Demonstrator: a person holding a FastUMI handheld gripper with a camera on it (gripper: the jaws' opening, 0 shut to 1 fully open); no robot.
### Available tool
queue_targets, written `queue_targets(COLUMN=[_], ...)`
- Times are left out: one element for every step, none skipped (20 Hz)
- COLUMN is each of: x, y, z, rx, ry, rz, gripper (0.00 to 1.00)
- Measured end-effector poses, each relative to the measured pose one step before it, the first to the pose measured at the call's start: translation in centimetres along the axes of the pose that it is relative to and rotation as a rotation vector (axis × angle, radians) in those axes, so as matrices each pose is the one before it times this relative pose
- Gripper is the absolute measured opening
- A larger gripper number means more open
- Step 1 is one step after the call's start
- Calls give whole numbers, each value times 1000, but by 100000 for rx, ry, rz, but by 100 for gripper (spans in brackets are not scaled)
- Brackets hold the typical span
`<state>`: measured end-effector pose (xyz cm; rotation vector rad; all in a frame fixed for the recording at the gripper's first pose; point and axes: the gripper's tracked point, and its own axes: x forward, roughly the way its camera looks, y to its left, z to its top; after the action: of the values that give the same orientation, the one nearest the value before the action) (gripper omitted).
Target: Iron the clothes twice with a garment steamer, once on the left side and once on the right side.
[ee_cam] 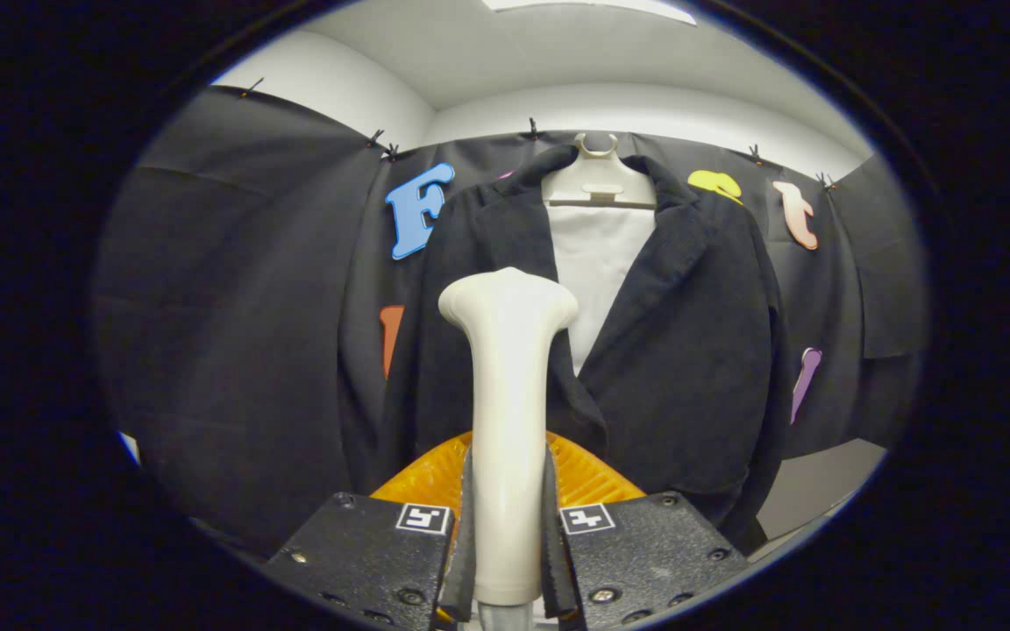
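The gripper [508,535] is clamping the cream handle of the garment steamer [507,421], with both black finger pads [463,535] pressing against the sides of the handle near its lower end. The steamer is standing upright between the fingers, its handle rising and flaring out into a wider, rounded head at the top. Just behind the handle, low down and close to the fingers, an orange ribbed piece [588,478] is spreading out to the left and right; what it belongs to cannot be told.

Beyond the steamer, a dark corduroy jacket [689,350] is hanging on a pale plastic hanger [597,180] against the booth's black cloth wall [233,307]. The jacket is hanging open at the front, its lapels parting to show a white lining or shirt [597,263] in the middle. The steamer's head is sitting in front of the jacket's left front panel, just left of the white opening, and whether it is touching the fabric cannot be told. The right half of the jacket is hanging clear of the steamer, with its sleeve drooping down the far right side. Above the cloth wall, a white wall and ceiling [558,61] are showing, and a pale surface [821,491] is showing below the cloth at the lower right.
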<state>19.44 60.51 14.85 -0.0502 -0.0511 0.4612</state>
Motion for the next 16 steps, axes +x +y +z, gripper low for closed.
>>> queue_targets(x=[-215,-315,-128,-175,-11,-35,-141,-83,-68,-226,-130,-49,115,-18,57,-34], y=[509,95,-83,111,157,17,27,102,36,-20,84,177,85,-33,-30,-43], z=[-678,-409,-247,-406,-236,-396,-409,-495,-284,-531,-423,-619,-534,-741,-651,-733], rx=[466,-402,-817,-489,-77,-120,60,39,-363,-604,-466,-388,-170,-181,-372,-319], ry=[1556,1086,549,587,491,701,1033,895,786,840,907,1062,1505,1621,1671,1526], rz=[1537,310,-274,-162,150,156,269,383,77,120,234,535,528,530,405,159], gripper=[33,33,33,33,33,33,33,33,33,33,33,33,33,33,33,33])
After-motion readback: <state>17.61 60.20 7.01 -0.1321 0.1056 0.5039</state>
